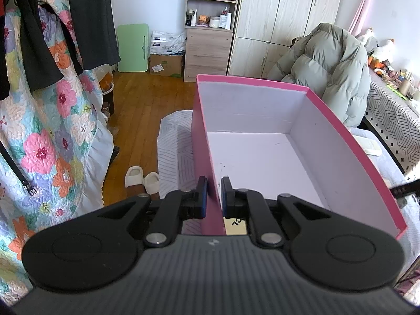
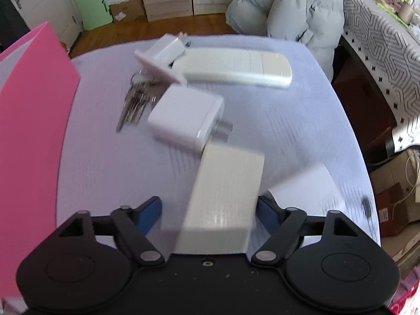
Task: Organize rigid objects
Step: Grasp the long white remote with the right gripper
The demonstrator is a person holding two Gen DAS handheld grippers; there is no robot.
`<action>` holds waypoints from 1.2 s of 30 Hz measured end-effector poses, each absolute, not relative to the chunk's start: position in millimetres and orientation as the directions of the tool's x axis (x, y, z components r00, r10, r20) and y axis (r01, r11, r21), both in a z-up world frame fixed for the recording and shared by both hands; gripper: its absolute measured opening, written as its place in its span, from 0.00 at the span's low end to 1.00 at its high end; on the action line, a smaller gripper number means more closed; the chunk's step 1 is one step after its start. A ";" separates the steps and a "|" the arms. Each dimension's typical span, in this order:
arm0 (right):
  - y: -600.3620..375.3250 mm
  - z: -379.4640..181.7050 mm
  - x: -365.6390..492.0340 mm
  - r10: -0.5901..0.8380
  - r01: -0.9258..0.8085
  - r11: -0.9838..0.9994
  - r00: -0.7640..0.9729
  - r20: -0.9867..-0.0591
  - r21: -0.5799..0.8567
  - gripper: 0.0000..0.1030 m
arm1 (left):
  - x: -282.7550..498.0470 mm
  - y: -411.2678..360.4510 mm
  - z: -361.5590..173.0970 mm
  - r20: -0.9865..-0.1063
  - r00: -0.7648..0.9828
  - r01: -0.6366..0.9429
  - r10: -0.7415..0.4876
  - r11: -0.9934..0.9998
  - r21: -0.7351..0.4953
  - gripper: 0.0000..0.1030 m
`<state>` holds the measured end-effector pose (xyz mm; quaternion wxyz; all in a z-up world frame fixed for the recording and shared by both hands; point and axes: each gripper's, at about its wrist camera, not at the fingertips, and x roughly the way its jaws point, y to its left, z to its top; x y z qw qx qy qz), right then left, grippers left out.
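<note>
The pink box (image 1: 341, 141), white inside and holding nothing visible, sits on a pale striped cloth (image 1: 176, 141); the left wrist view looks into it, and the left gripper (image 1: 214, 194) is pinched on the box's near-left wall, blue pads (image 1: 203, 197) pressed to either side of the thin card. A tan label w/ black print shows just below the pads, mostly hidden by the fingers, unreadable. The right wrist view shows only the box's pink outer wall (image 2: 34, 120) at the left edge, no interior. That view alone has the loose items on the cloth (image 2: 315, 136): a cream rectangular block (image 2: 225, 199) lies btwn the right gripper's (image 2: 210, 215) spread jaws, whose blue pads (image 2: 149, 214) stand clear of its sides, not squeezing it; its near end is cut off by the gripper body. Just beyond it, a white square charger (image 2: 186, 119) touches or nearly touches the block's far corner; can't tell which. Left of the charger, a bunch of keys (image 2: 135, 105), smeared. Farther back, a long white remote-like bar (image 2: 233, 68) and a small white tilted plug adapter (image 2: 162, 55) at its left end. The whole right view is motion-blurred, so edges and contacts are soft. Only the left view shows slippers (image 1: 143, 181) on the wood floor (image 1: 147, 97), a floral quilt (image 1: 52, 144) and a shelf unit (image 1: 210, 26); both show the grey puffer jacket (image 1: 328, 71).
</note>
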<state>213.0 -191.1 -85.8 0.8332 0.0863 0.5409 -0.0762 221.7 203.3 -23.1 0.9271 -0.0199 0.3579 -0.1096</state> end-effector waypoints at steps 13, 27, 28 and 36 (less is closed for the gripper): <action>-175.6 -71.6 186.2 0.033 0.121 0.988 0.458 -0.888 0.100 0.56 | 221.7 204.7 -23.1 -0.659 0.719 0.190 -0.222 0.974 -0.121 0.09; -164.3 -57.7 176.2 0.086 0.053 0.990 0.533 -0.842 0.134 0.56 | 221.4 203.1 -21.9 -0.657 0.720 0.189 -0.223 0.974 -0.124 0.09; -161.2 -49.2 171.6 0.099 0.034 0.989 0.554 -0.826 0.141 0.56 | 221.1 202.1 -22.2 -0.657 0.721 0.187 -0.218 0.975 -0.117 0.09; -130.4 9.8 145.9 0.130 -0.084 0.991 0.699 -0.703 0.101 0.56 | 218.8 198.3 -21.9 -0.657 0.725 0.186 -0.207 0.977 -0.103 0.08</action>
